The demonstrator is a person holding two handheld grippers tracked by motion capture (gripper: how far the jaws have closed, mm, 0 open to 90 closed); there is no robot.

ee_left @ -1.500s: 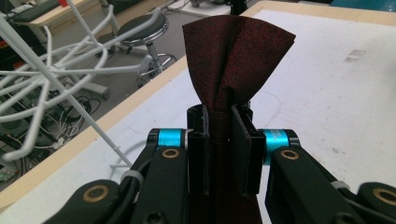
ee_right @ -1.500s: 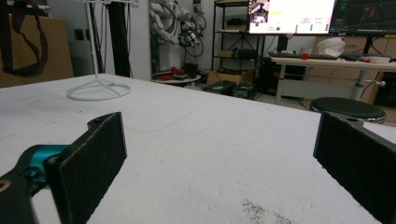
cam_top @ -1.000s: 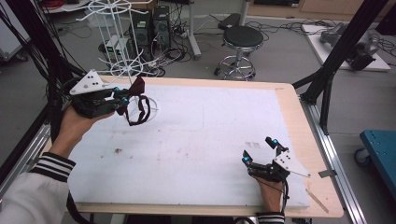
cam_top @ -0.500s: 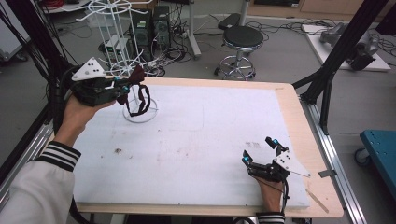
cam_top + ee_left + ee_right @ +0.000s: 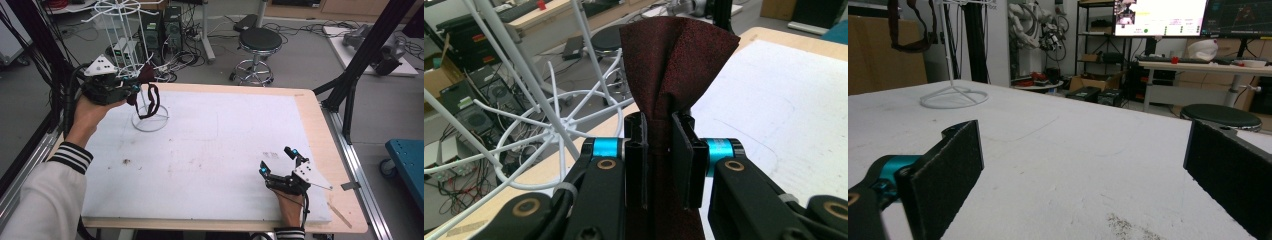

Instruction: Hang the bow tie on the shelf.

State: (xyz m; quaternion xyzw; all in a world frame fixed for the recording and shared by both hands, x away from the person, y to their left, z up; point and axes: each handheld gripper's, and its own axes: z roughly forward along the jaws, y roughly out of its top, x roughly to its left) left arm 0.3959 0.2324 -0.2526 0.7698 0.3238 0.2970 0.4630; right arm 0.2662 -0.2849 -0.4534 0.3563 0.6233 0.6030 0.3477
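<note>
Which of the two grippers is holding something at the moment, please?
The left gripper, raised beside the white wire stand, is clamped on a dark red bow tie. The right gripper rests on the table, jaws wide apart and empty.

Your left gripper [image 5: 658, 150] hides the lower part of the dark red cloth [image 5: 676, 60] between its jaws, and the picture's top edge cuts off the white wire rack [image 5: 131, 55].

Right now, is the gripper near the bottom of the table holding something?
No, the right gripper rests open on the white table, with nothing between its jaws.
</note>
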